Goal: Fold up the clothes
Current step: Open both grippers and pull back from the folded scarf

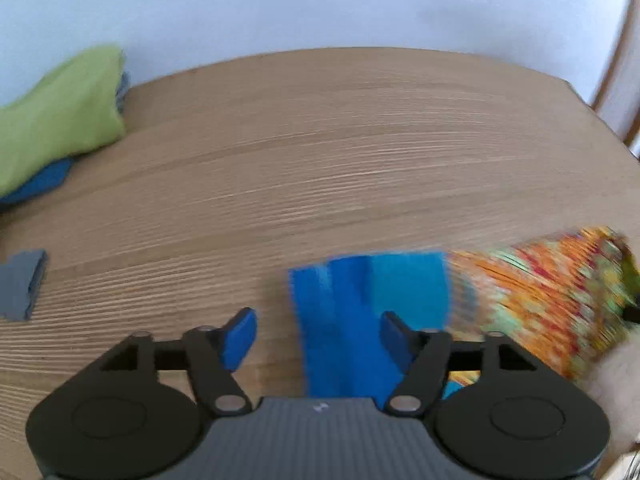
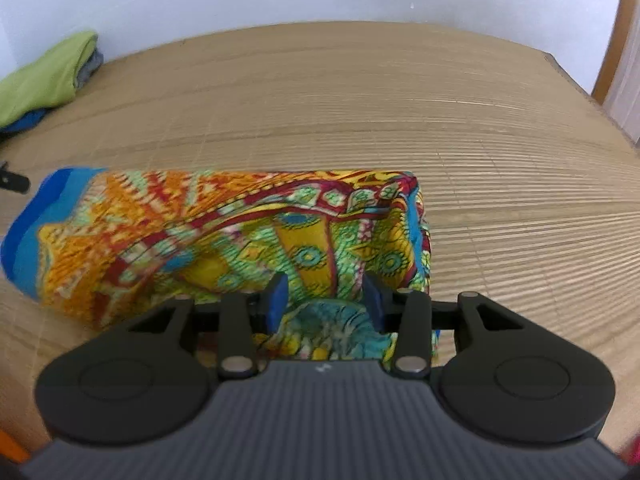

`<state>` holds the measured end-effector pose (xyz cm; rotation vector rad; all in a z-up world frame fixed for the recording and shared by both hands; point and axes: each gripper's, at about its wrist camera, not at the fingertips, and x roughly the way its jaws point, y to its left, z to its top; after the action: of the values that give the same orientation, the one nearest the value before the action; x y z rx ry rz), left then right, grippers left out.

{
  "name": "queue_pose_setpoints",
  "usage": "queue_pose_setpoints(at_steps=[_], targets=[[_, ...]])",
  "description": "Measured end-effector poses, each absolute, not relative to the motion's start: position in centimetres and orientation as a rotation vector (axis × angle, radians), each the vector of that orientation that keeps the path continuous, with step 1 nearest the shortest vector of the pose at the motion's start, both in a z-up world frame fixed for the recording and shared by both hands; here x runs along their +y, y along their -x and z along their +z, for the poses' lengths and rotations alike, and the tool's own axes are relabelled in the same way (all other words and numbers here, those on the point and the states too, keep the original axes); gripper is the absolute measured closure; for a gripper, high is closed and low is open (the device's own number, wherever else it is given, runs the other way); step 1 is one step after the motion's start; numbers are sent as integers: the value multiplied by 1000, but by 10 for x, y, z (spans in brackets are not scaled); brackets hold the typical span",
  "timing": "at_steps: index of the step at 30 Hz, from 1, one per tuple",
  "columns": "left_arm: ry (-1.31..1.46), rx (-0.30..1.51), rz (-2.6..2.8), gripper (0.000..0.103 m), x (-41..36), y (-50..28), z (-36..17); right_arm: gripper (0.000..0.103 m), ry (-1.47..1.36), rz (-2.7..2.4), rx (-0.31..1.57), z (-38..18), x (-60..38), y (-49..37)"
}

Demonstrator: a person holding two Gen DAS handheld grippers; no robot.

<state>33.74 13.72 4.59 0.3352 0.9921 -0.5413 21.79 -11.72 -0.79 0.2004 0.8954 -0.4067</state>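
One patterned garment (image 2: pixel 224 236), one folded pile (image 1: pixel 52 120)

no readable text, labels or numbers anywhere

My left gripper (image 1: pixel 318 330) is held low with its jaws spread wide; its blue fingertip pads (image 1: pixel 239 338) stand well apart and grip nothing between them. My right gripper (image 2: pixel 325 300) points forward and downward with its jaws only partly closed, a clear gap remaining between its blue pads (image 2: pixel 277 300). Both grippers are level, with their black linkage arms symmetric on either side.
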Motion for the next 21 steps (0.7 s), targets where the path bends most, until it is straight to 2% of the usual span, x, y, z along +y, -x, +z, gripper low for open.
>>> queue_pose_setpoints(at_steps=[4, 8, 21], targets=[[-407, 1050, -621, 24, 107, -293, 42, 60, -121, -418, 1014, 3, -95, -228], [-427, 1079, -649, 24, 100, -268, 27, 60, -165, -364, 1014, 7, -84, -221], [-405, 1155, -581, 24, 116, -258, 5, 60, -131, -246, 1027, 1, -49, -201]])
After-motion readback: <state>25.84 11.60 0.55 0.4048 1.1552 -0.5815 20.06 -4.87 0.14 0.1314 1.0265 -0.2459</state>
